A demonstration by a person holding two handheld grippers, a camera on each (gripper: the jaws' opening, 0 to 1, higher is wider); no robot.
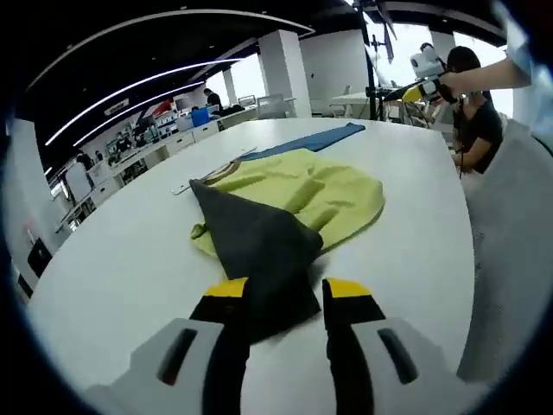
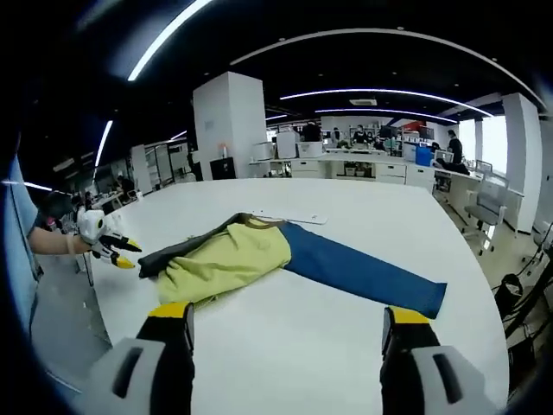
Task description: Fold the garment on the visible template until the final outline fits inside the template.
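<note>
A yellow-green garment (image 1: 302,194) (image 2: 229,259) lies on the white table (image 1: 112,259) (image 2: 294,354). Its blue sleeve (image 1: 315,140) (image 2: 363,272) stretches out flat. The dark grey sleeve (image 1: 259,242) (image 2: 186,246) is folded across the body, and its end lies between the jaws of my left gripper (image 1: 287,290) (image 2: 128,253). Those jaws stand apart on either side of the cloth. My right gripper (image 2: 289,316) (image 1: 419,91) hovers wide open over the near table edge with nothing between its jaws, well short of the garment.
A thin pale flat strip (image 2: 294,218) (image 1: 186,186) lies on the table next to the collar. A seated person (image 1: 471,112) is beyond the table's far corner. Desks and an office chair (image 2: 484,212) stand behind the table.
</note>
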